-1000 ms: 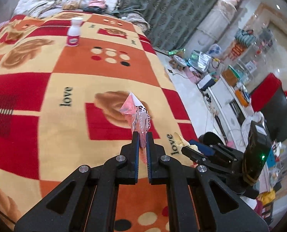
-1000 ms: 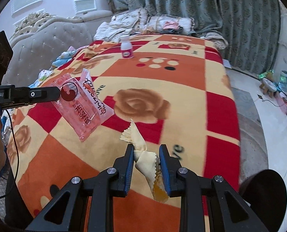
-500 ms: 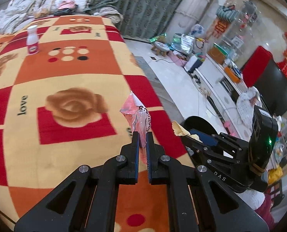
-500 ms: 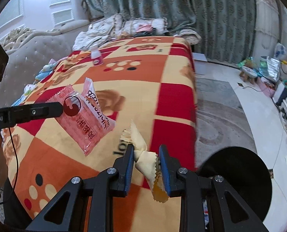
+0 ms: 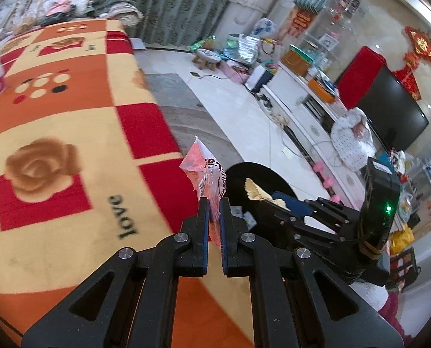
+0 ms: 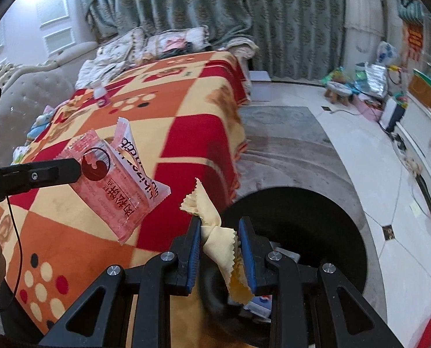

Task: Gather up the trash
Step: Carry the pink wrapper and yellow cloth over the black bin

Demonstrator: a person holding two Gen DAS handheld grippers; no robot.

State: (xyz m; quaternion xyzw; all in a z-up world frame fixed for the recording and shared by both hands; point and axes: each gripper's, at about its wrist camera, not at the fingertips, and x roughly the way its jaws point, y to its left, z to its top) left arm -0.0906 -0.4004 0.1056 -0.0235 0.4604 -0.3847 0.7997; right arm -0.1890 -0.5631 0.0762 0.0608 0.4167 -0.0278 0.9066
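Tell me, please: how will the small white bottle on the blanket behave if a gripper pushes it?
The white bottle stands upright and narrow on a soft blanket, so it probably tips easily. Its round body would likely roll afterwards.

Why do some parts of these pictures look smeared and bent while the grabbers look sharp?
Left wrist view: the patterned orange blanket is smeared, while the left gripper and its pink plastic wrapper stay crisp. Right wrist view: the fisheye lens curves the floor and green curtain; the yellow crumpled wrapper is sharp.

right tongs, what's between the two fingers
A crumpled yellow wrapper, pinched between the right tongs, shows in the right wrist view; the black bin lies behind.
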